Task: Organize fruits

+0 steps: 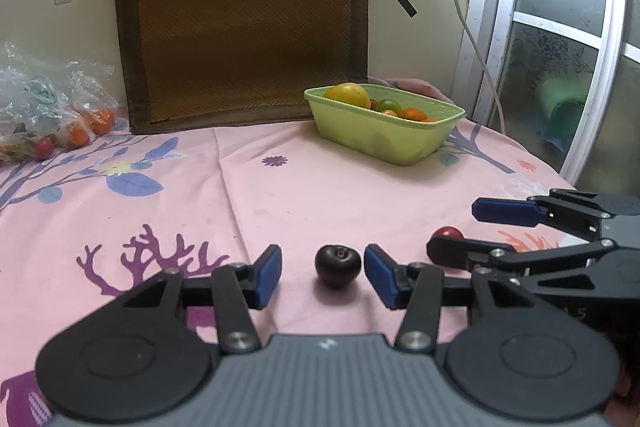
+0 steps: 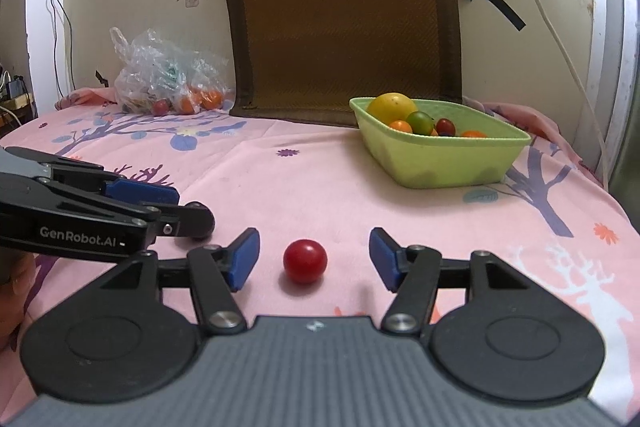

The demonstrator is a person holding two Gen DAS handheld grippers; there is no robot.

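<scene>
2 small fruits wait on the pink cloth, each framed by spread tongs.

The dark fruit [image 1: 338,265] and the red fruit [image 2: 305,261] look light, smooth and likely to roll, so pinch each across its middle, gently; your left gripper [image 1: 323,275] and right gripper [image 2: 312,259] both stand apart, touching nothing, with the green basket [image 2: 460,163] well beyond.

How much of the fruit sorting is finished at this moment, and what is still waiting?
Done: several fruits already lie in the green basket. In hand: nothing is gripped yet. The left gripper is open around the dark fruit, and the right gripper is open around the red fruit; both fruits rest on the pink cloth. Left: closing on these two, moving them to the basket, and perhaps the fruit in the plastic bag.
</scene>
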